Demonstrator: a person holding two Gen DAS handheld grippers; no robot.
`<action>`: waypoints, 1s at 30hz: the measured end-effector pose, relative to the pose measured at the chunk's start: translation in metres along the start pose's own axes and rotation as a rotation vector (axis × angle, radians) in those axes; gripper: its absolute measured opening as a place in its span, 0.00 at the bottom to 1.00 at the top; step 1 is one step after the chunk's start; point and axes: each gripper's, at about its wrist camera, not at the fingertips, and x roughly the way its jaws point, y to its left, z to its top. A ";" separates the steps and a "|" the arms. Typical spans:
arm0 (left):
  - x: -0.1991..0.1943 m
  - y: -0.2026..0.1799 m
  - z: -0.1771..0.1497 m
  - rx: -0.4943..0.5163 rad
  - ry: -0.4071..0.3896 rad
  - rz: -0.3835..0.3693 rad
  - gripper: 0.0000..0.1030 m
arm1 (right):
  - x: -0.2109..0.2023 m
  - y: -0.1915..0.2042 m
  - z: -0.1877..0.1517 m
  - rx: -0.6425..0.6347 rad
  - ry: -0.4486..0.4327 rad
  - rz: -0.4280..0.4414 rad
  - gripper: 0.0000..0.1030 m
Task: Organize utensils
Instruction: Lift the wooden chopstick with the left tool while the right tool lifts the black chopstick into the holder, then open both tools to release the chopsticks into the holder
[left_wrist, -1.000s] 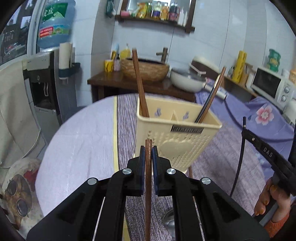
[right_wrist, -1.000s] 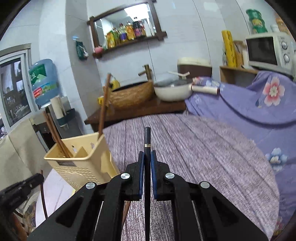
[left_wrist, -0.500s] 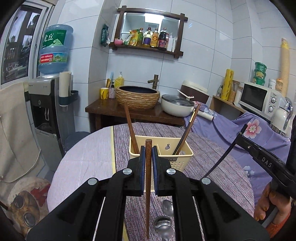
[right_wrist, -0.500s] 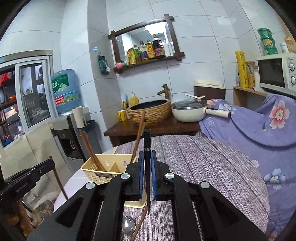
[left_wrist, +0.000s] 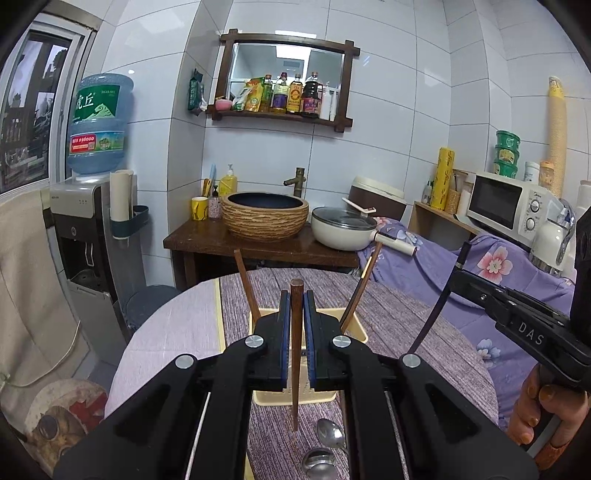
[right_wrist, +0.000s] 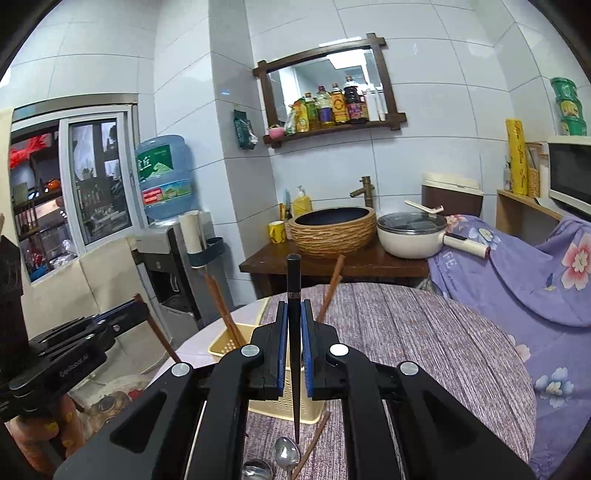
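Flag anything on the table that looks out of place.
Loose utensils lie outside the yellow basket: a brown chopstick lies slanted against its front, and two metal spoons sit on the striped cloth. The basket already holds upright brown chopsticks.

Walls: we see white glossy tiles (left_wrist: 388, 110) all round.
Shelf: dark wood-framed mirror shelf (left_wrist: 284, 79) w/ bottles, high on back wall.
Counter: we note a dark wood stand (left_wrist: 258, 245) w/ woven basin (left_wrist: 265, 216) & brass tap (left_wrist: 297, 181).
Left: water dispenser (left_wrist: 92, 236) w/ blue jug (left_wrist: 98, 123); window (right_wrist: 98, 181) beside it.
Right: we spot a microwave (left_wrist: 508, 201) above purple floral cloth (left_wrist: 495, 273).
Table: round, striped purple cover (right_wrist: 406, 332).
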 end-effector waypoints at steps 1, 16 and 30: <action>-0.002 -0.001 0.005 0.005 -0.006 -0.002 0.07 | -0.001 0.003 0.005 -0.002 0.001 0.013 0.07; -0.011 -0.013 0.100 0.034 -0.114 0.010 0.07 | -0.004 0.025 0.093 0.004 -0.087 0.060 0.07; 0.055 -0.002 0.091 0.008 -0.097 0.058 0.07 | 0.061 0.012 0.059 0.016 -0.027 -0.027 0.07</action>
